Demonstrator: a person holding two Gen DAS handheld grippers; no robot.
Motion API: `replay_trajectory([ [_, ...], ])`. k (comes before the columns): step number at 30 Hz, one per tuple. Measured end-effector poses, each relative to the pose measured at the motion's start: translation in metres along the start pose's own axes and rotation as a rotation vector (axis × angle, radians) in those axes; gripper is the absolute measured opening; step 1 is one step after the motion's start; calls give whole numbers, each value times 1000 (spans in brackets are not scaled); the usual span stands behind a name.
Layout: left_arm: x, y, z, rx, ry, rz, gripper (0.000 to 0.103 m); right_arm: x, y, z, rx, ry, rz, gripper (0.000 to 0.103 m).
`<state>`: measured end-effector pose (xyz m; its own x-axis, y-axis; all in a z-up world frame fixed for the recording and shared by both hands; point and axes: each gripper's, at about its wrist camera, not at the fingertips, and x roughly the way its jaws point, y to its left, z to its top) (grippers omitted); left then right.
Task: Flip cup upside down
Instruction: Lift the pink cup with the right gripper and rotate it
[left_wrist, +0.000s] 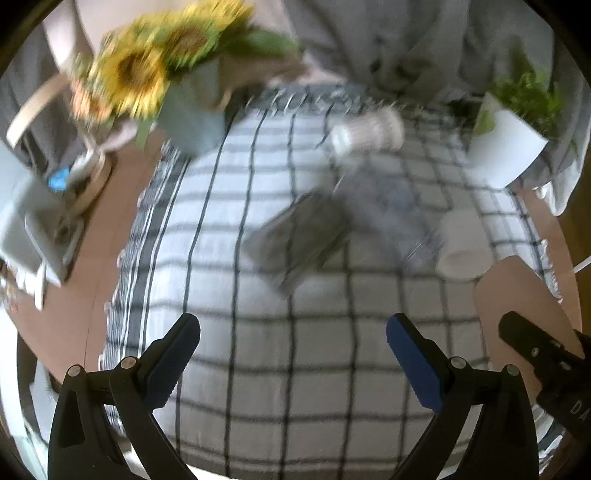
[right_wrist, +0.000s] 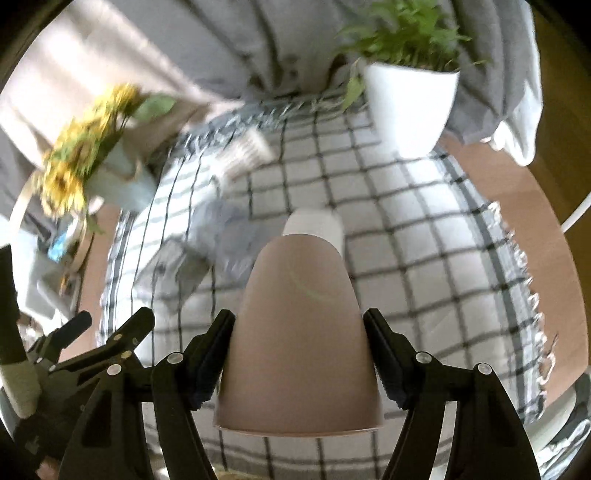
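Observation:
My right gripper (right_wrist: 299, 332) is shut on a pale pink cup (right_wrist: 299, 332), held above the checked cloth with its rim toward the camera and its closed end pointing away. The same cup (left_wrist: 517, 295) shows at the right edge of the left wrist view, with the right gripper's black finger in front of it. My left gripper (left_wrist: 293, 354) is open and empty over the cloth, to the left of the cup; its blue-padded fingers (left_wrist: 415, 365) stand wide apart. A white cup (right_wrist: 314, 225) stands beyond the pink one.
A checked cloth (left_wrist: 277, 369) covers a wooden table. A sunflower vase (left_wrist: 192, 110), a white plant pot (right_wrist: 410, 110), a ribbed white cup lying down (left_wrist: 369, 131), a dark flat object (left_wrist: 299, 236) and a white cup (left_wrist: 465, 243) stand on it. Both views are motion-blurred.

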<state>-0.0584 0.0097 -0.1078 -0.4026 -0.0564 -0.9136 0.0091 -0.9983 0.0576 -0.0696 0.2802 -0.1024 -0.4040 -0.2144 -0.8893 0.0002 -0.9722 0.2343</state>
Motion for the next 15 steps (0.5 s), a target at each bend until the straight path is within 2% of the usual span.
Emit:
replay_trajectory([
  [5,26,24,-21,-46,90,16,103,28,23,-23,-32,42,17,71],
  [10,40,34,-30,-55,106,69,103,56,37,-33,-51,46,7,71],
  [12,44,36,-34,-49,117,72,103,64,39,-38,-49,24,11,71],
  [15,46,39,-38,-47,130,60,103,74,42,-43,-44,38,11,71],
])
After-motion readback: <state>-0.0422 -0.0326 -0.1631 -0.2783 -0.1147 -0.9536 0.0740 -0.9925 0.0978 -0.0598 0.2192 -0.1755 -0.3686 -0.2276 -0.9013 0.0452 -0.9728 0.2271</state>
